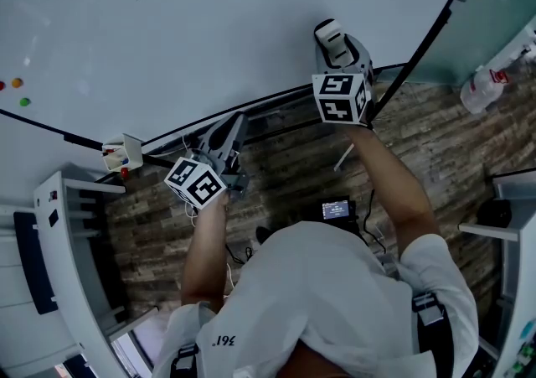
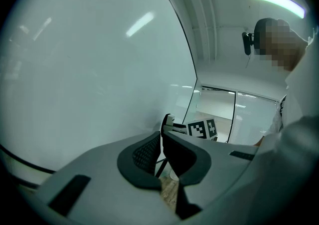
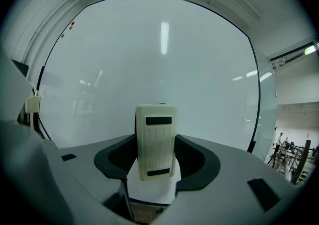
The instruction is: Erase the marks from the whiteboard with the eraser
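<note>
The whiteboard (image 1: 209,24) fills the upper head view, and I see no marks on it. My right gripper (image 1: 333,39) is shut on a white eraser (image 3: 155,141), which it holds upright against or just off the board's lower right part. The eraser (image 1: 331,33) shows above that gripper's marker cube. My left gripper (image 1: 232,128) hangs lower, by the board's bottom edge, its jaws shut with nothing between them. In the left gripper view the whiteboard (image 2: 89,69) curves past on the left, and beyond the left gripper (image 2: 163,136) I see the eraser (image 2: 169,119).
Small coloured magnets (image 1: 15,87) sit at the board's left. A little white holder (image 1: 122,152) with pens hangs on the bottom rail. A spray bottle (image 1: 492,79) stands by the glass wall at right. White furniture (image 1: 59,234) is at left on the wooden floor.
</note>
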A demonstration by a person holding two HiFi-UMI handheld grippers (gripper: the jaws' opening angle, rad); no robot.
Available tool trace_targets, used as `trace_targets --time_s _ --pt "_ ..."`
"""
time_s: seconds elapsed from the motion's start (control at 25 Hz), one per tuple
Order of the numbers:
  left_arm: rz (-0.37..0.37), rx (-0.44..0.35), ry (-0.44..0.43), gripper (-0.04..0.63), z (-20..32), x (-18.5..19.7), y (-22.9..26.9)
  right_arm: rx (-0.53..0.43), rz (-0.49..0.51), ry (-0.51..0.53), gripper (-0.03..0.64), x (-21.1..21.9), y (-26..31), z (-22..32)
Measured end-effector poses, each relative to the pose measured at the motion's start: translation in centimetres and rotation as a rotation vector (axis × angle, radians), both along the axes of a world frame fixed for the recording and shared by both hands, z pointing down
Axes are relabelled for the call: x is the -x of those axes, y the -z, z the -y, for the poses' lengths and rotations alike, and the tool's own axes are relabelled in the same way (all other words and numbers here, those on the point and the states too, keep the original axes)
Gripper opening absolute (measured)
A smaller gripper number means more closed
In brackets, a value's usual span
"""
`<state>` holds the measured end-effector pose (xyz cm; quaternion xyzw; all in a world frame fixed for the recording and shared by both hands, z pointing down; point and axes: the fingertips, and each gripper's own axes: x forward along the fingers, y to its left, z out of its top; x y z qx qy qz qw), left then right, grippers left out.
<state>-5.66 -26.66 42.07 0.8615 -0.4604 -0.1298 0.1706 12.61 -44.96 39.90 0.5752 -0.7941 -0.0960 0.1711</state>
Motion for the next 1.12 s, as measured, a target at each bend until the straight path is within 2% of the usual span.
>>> trace_targets --time_s 0.32,0.6,0.84,1.12 --pt "-0.019 0.003 0.03 0.008 -1.9 -1.7 0.3 -0.002 0.004 0.102 0.25 -0.8 1.0 -2.9" --pt "-0.026 -0.025 0.026 0.008 -5.1 -2.5 1.2 0.014 0.058 0.182 0.25 -0.2 1.8 -7.1" --pt "-0.041 -0.042 0.022 0.008 -9.5 -1.1 1.8 0.008 0.093 0.206 0.25 0.8 3.1 -12.5" --pt "-0.052 -0.047 0.02 0.008 -15.8 2.2 2.2 0.026 0.131 0.202 0.25 2.8 3.4 -19.0"
